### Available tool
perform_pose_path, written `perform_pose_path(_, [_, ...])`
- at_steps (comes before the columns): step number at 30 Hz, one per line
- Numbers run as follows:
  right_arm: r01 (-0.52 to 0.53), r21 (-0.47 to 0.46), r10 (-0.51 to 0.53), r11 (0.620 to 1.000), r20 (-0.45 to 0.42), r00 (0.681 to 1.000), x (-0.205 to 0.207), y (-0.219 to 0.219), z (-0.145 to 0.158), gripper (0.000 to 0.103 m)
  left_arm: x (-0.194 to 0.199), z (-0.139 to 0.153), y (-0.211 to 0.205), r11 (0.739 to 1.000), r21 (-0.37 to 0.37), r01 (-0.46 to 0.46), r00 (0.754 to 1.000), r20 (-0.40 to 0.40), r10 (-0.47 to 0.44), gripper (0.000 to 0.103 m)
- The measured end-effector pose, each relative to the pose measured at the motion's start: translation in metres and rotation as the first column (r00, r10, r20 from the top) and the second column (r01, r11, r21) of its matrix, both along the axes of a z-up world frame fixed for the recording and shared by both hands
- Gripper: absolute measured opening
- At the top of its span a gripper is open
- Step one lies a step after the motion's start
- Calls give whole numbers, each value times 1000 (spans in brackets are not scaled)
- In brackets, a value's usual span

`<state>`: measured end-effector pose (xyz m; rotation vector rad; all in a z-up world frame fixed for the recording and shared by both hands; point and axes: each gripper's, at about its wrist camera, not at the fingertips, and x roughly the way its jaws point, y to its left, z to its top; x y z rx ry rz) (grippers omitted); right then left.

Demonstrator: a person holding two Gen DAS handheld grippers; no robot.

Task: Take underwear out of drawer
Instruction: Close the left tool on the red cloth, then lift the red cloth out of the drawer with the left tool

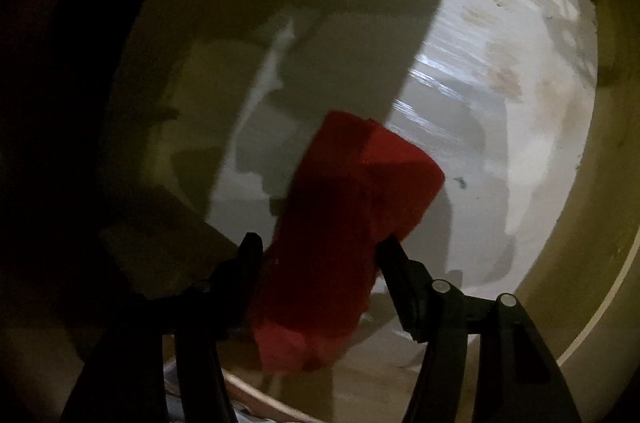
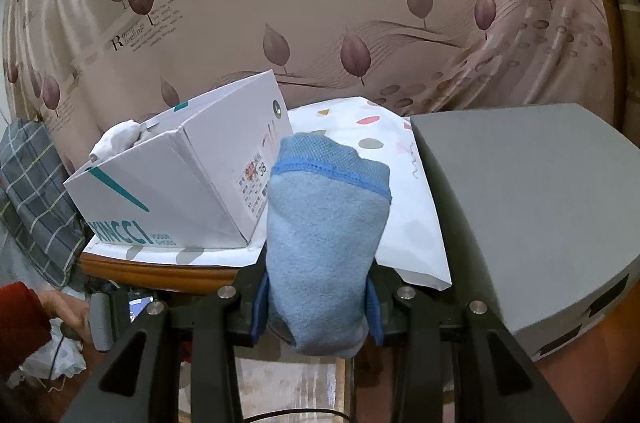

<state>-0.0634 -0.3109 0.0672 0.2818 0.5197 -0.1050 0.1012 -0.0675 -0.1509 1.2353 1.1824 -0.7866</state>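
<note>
Left gripper (image 1: 318,243) jaws pinch folded red underwear (image 1: 344,223); right gripper (image 2: 318,289) jaws pinch a blue cloth (image 2: 326,231)

The left tongs (image 1: 318,243) clamp a red folded cloth (image 1: 340,223) — blurred pale floor (image 1: 500,111) lies beyond.

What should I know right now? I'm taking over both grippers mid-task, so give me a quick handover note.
Left gripper: red garment sits between its fingers, hanging over a pale floor; the view is blurred, so the grip is uncertain.
Right gripper: shut on a folded light-blue garment, held up before the white shoe box on the patterned cloth.
Done: two pieces are in the grippers.
Left: the drawer is not in view, so check it for more; set both down.
</note>
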Motion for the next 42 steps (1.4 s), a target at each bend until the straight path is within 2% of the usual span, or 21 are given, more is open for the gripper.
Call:
perform_pose_path(4, [-5, -10, 5, 1000, 0, 1000, 0, 2, 0, 38, -1, -8, -3, 1000, 14, -16, 1000, -21, 17, 56])
perform_pose_path(7, [-3, -16, 3, 1000, 6, 1000, -1, 2, 1, 38, 6, -10, -3, 996, 6, -91, 993, -71, 91, 46])
perform_pose_path(8, [-2, -13, 2, 1000, 4, 1000, 0, 2, 1, 38, 7, -10, -3, 995, 3, -102, 992, -80, 102, 40])
perform_pose_path(9, [0, -8, 0, 1000, 3, 1000, 0, 1, 0, 38, 5, -10, -4, 994, 1, -109, 991, -80, 109, 36])
perform_pose_path(12, [5, 11, -5, 1000, -1, 1000, 0, -3, -1, 38, 2, -10, -1, 992, -8, -127, 990, -56, 126, 31])
perform_pose_path(17, [8, 12, -8, 1000, -3, 1000, 0, -5, -2, 38, -6, 5, 3, 975, -75, -209, 977, -68, 204, 29])
perform_pose_path(25, [24, 22, -24, 999, -19, 1000, 3, -7, -6, 38, -44, 37, 4, 972, -134, -195, 980, -60, 189, 29])
perform_pose_path(29, [32, 0, -32, 999, -23, 999, 3, -5, -7, 38, -57, 60, 4, 954, -196, -228, 974, -30, 227, 29])
perform_pose_path(33, [40, -19, -40, 999, -29, 999, 1, -5, -7, 38, -74, 82, 6, 916, -278, -289, 952, 14, 305, 29])
perform_pose_path(35, [44, -24, -45, 999, -30, 999, 1, -7, -7, 38, -66, 108, 2, 887, -328, -325, 934, 35, 355, 30])
perform_pose_path(38, [47, -20, -47, 999, -41, 998, 2, -9, -9, 38, -70, 122, 6, 825, -391, -408, 880, 71, 469, 30])
perform_pose_path(40, [50, -15, -50, 999, -46, 998, 2, -11, -10, 38, -76, 133, 11, 793, -424, -438, 851, 89, 518, 29])
perform_pose_path(42, [52, -13, -52, 999, -44, 998, 2, -12, -10, 38, -78, 136, 16, 763, -454, -461, 833, 76, 548, 29])
